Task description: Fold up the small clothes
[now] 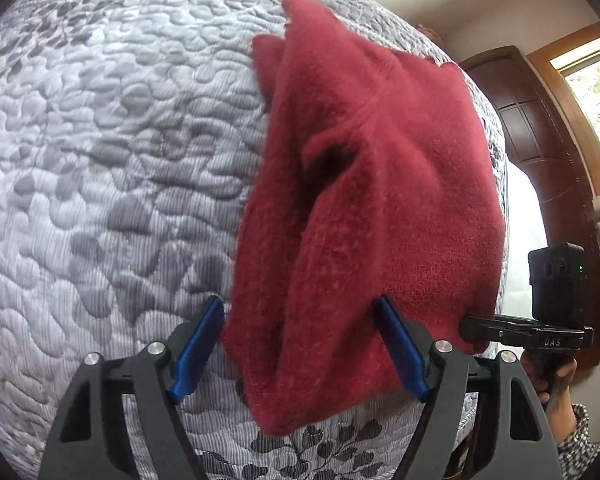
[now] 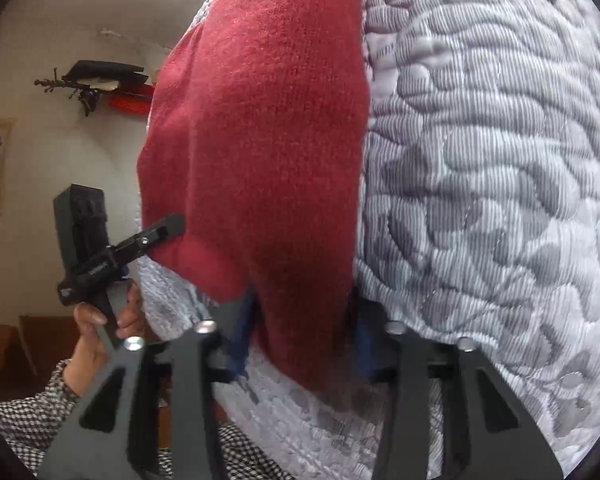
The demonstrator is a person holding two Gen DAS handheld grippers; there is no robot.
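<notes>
A dark red fleece garment (image 1: 380,168) lies bunched on a grey-and-white quilted bedspread (image 1: 100,160). My left gripper (image 1: 299,300) is open, its blue pads (image 1: 198,348) wide apart on either side of the garment's near end. My right gripper (image 1: 472,330) comes in from the right, and its tip meets the garment's lower right corner. In the right wrist view the garment (image 2: 260,140) runs down between my right gripper's (image 2: 302,300) fingers, which stand closer together and pinch the thick cloth. There my left gripper (image 2: 172,224) touches the garment's left edge.
The bedspread (image 2: 500,200) fills most of both views. A dark wooden door (image 1: 540,140) and a window (image 1: 596,88) stand beyond the bed's right edge. A wall hook with dark items (image 2: 96,84) hangs on the white wall. A hand (image 2: 100,320) in a checked sleeve holds the left gripper.
</notes>
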